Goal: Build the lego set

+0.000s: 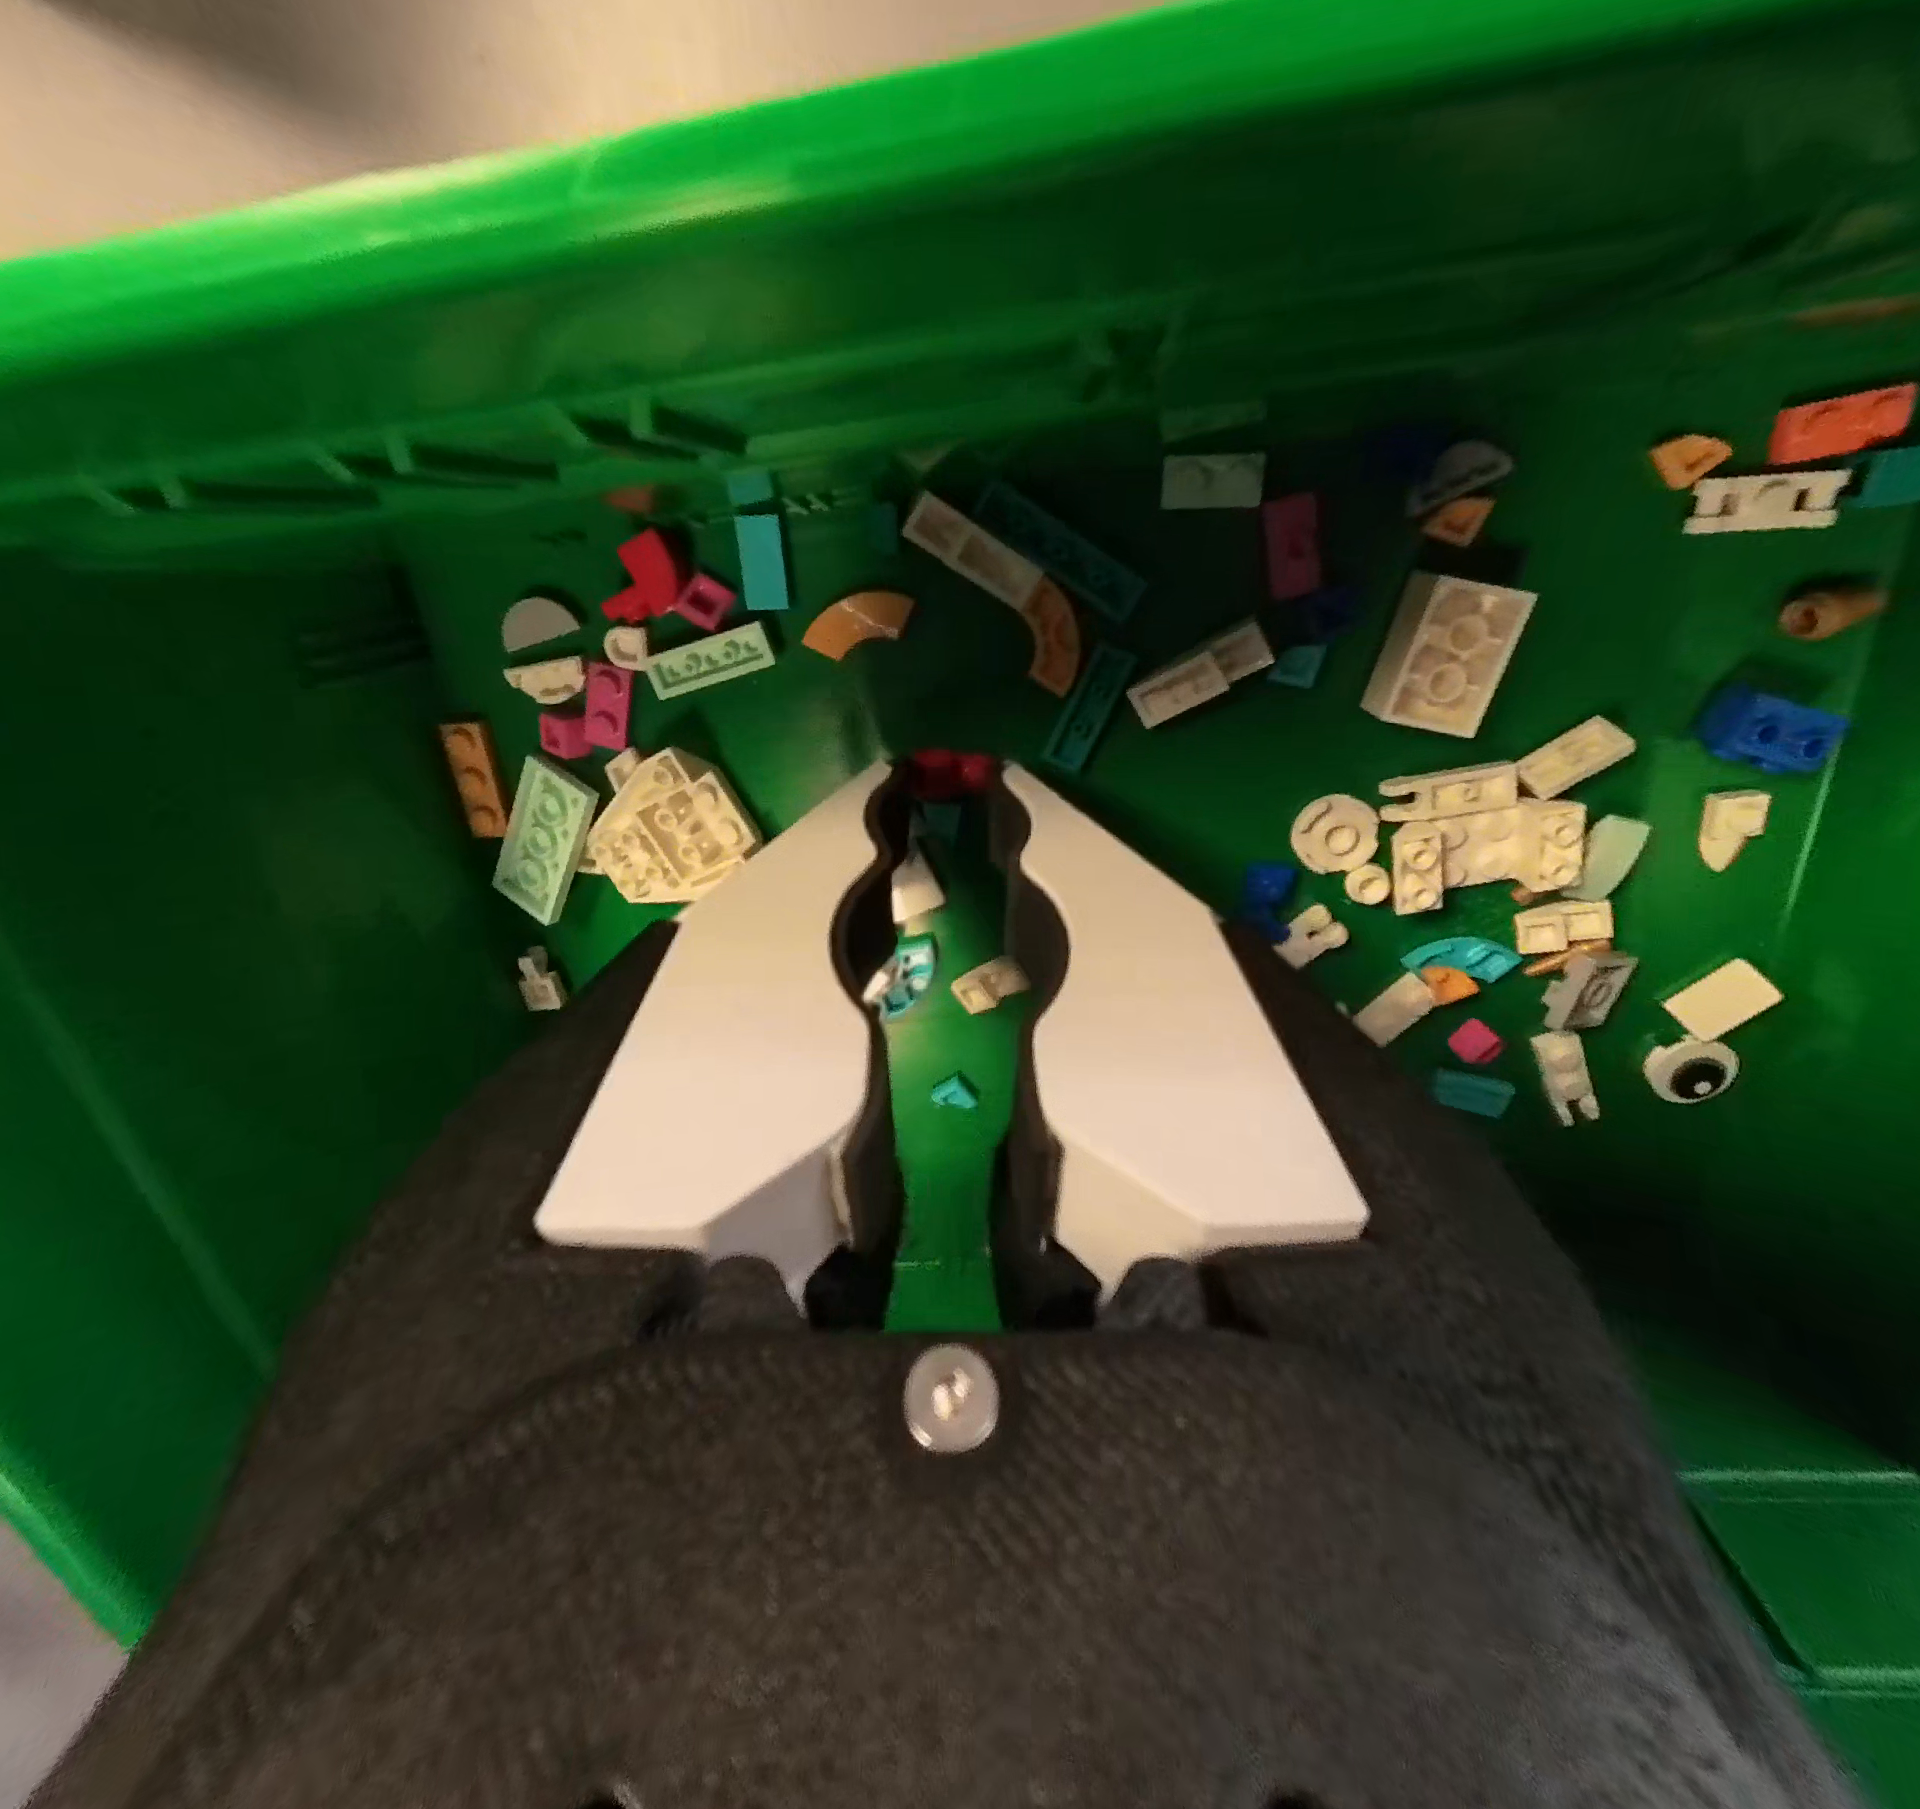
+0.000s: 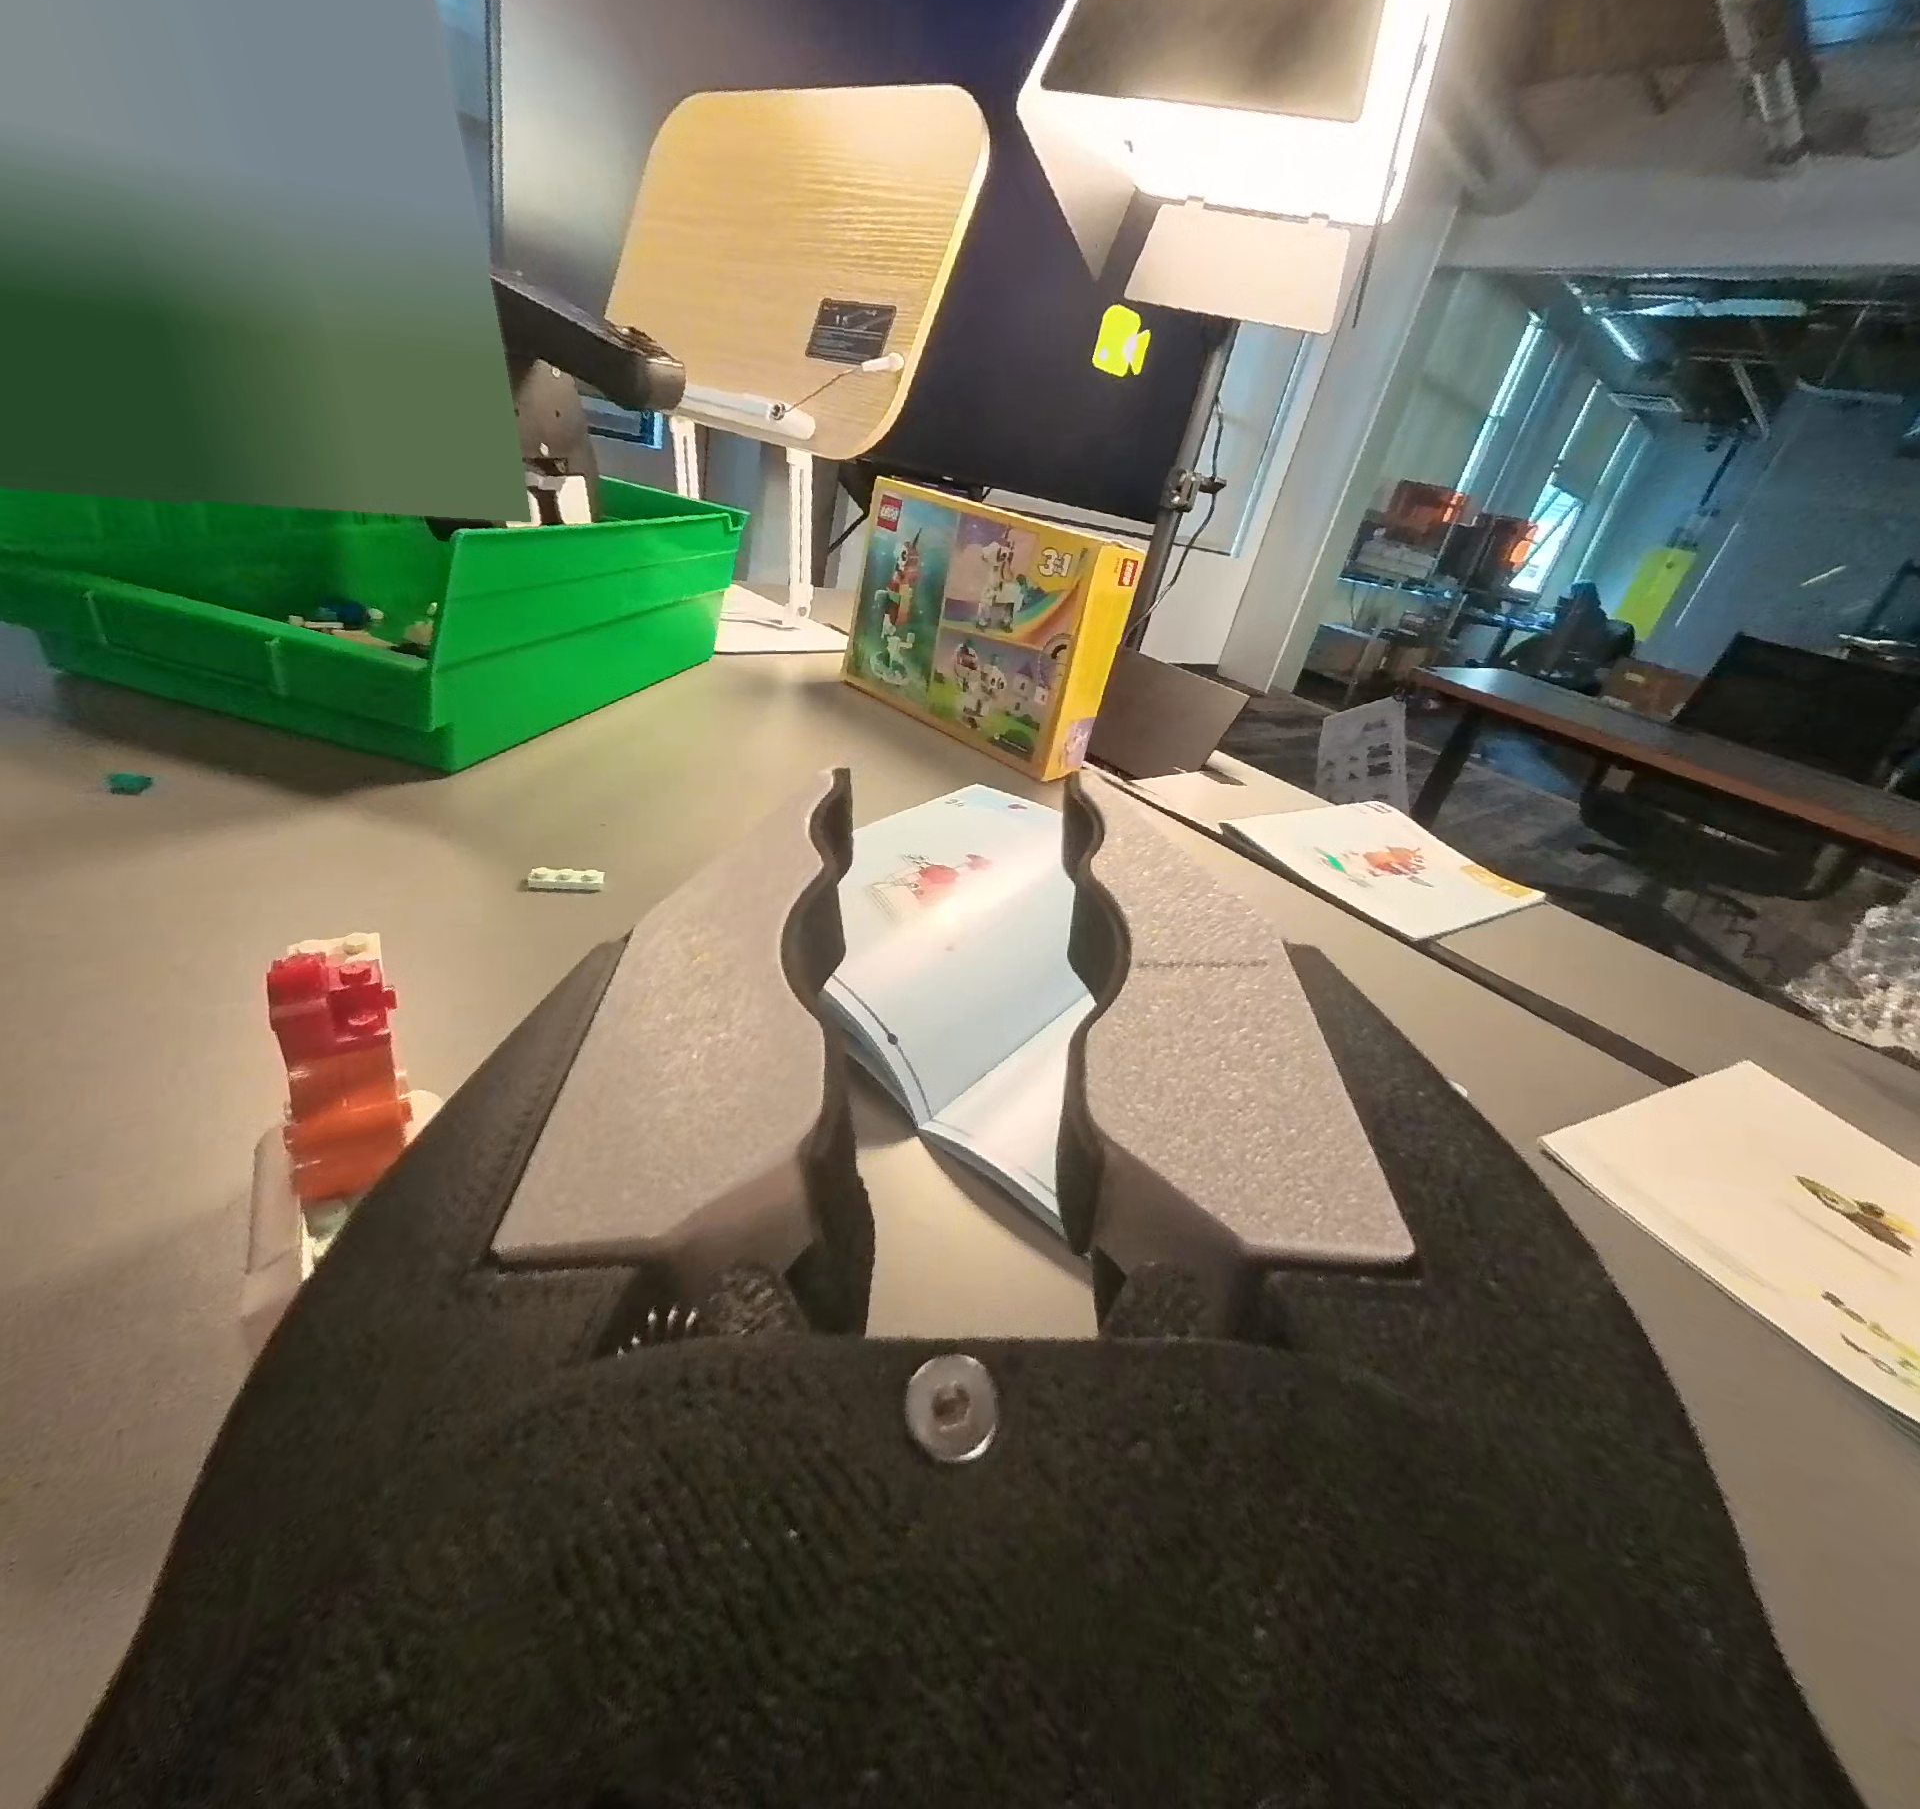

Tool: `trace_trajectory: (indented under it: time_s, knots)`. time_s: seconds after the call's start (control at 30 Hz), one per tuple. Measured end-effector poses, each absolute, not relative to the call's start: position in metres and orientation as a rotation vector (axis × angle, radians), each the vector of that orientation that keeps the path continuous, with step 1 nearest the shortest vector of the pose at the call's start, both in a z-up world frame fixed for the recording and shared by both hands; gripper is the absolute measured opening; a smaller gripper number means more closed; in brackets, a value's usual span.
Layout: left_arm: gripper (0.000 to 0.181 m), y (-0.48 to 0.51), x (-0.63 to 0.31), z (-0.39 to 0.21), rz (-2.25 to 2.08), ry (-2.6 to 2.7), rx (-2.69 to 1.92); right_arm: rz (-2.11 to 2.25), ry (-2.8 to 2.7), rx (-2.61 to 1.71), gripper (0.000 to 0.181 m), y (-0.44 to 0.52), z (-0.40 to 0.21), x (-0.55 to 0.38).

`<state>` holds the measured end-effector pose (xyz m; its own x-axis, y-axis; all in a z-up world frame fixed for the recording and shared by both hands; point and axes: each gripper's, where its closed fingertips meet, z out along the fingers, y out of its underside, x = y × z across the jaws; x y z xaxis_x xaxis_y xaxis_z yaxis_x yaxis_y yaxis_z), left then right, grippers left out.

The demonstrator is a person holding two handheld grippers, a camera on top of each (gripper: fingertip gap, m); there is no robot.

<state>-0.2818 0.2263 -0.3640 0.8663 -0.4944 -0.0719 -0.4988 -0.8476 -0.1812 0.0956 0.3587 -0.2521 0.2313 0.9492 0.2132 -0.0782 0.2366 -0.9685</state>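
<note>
My left gripper [image 1: 948, 772] is down inside the green bin [image 1: 935, 253], shut on a small red piece [image 1: 940, 768] pinched at its white fingertips. Loose bricks lie all over the bin floor: a white 2x4 brick [image 1: 1449, 653], a blue brick [image 1: 1771, 725], orange curved tiles [image 1: 857, 621] and a white cluster [image 1: 675, 840]. My right gripper [image 2: 956, 803] is open and empty, low over the table above an open instruction booklet [image 2: 956, 990]. A part-built red and orange model [image 2: 338, 1063] stands on the table just left of the right gripper.
The green bin [image 2: 582, 616] sits at the table's far left. A yellow set box [image 2: 987, 647] stands behind the booklet, with a wooden book stand [image 2: 790, 253] and a bright lamp [image 2: 1247, 66] beyond. A pale green plate [image 2: 564, 879] and other booklets [image 2: 1382, 866] lie on the table. The gap from one gripper's tips to the other's is roughly 40 centimeters. To reach the white 2x4 brick [image 1: 1449, 653] in a straight line is about 7 centimeters for my left fingers, about 35 centimeters for my right.
</note>
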Motion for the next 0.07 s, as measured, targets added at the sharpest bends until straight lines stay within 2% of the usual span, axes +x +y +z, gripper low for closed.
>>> trace_trajectory:
  time_s: [0.07]
  knots:
    - [0.013, 0.2255, -0.2829, -0.361, 0.054, 0.797, -2.826, 0.927, -1.074, -1.062, 0.038, 0.358, -0.2523, 0.0953]
